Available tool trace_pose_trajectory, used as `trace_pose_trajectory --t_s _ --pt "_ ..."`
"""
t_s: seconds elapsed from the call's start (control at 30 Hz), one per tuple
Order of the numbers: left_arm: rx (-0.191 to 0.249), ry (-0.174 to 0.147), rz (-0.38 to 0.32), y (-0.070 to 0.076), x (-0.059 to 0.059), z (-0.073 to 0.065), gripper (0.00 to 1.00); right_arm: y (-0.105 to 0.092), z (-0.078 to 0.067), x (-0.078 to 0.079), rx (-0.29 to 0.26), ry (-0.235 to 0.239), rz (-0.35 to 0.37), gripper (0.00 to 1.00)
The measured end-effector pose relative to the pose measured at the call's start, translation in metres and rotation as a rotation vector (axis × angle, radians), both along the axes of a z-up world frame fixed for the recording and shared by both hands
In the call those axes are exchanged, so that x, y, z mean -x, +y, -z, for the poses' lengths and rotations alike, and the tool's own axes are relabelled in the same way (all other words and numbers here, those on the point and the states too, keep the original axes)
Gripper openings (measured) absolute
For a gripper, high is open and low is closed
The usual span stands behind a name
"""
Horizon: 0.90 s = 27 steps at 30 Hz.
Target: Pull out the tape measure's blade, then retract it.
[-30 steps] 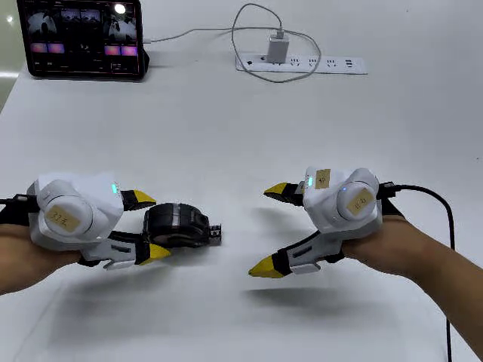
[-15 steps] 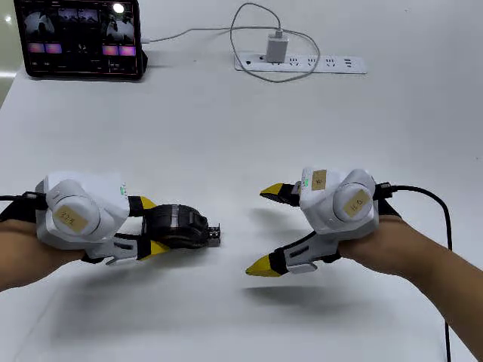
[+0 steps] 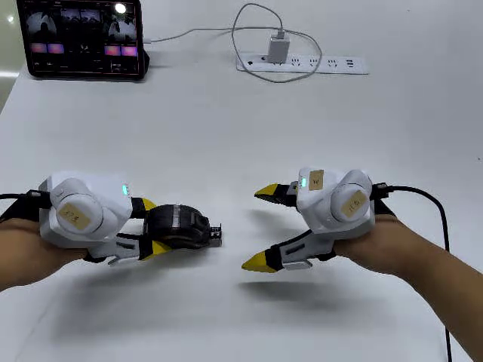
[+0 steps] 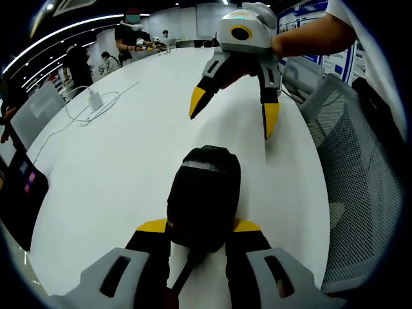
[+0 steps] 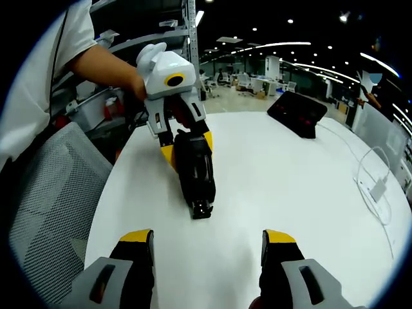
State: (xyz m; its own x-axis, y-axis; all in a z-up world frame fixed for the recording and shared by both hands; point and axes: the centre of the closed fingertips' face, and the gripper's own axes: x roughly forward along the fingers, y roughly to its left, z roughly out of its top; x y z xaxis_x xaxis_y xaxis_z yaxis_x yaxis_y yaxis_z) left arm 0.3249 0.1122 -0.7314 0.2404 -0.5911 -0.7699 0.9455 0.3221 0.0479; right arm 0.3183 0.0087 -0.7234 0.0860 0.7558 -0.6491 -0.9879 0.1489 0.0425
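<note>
Glossy white table [image 3: 226, 128], open-plan office [image 5: 270, 64]
Left tool [image 3: 153, 226] grips black plastic tape measure [image 3: 177, 225]; right tool [image 3: 259, 228] gapes; dark flat tablet [image 3: 81, 38] at eleven o'clock.

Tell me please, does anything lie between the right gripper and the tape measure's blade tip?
Nothing visible does. Only bare table separates the open right gripper from the blade tip of the tape measure, which the left gripper holds.

We log the tape measure [image 3: 177, 225] as a black rounded case resting on the white table [image 3: 249, 136], blade wound in. Its end hook [image 3: 215, 234] sits at the case mouth. The left gripper [image 3: 153, 226] clamps the case's rear between its jaws.
</note>
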Motion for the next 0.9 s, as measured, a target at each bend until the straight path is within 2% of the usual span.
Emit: trace_pose_trajectory --t_s 0.23,0.5,0.9 --pt "-0.006 0.006 -0.005 0.0 0.0 0.001 0.28 0.011 0.006 0.0 0.008 -0.015 -0.035 0.59" --pt "-0.011 0.016 -0.01 0.001 0.0 0.001 0.28 0.025 0.008 -0.005 -0.009 0.002 -0.052 0.53" --pt "-0.017 0.015 -0.008 0.001 0.001 0.002 0.27 0.033 0.018 -0.006 0.001 0.011 -0.079 0.35"
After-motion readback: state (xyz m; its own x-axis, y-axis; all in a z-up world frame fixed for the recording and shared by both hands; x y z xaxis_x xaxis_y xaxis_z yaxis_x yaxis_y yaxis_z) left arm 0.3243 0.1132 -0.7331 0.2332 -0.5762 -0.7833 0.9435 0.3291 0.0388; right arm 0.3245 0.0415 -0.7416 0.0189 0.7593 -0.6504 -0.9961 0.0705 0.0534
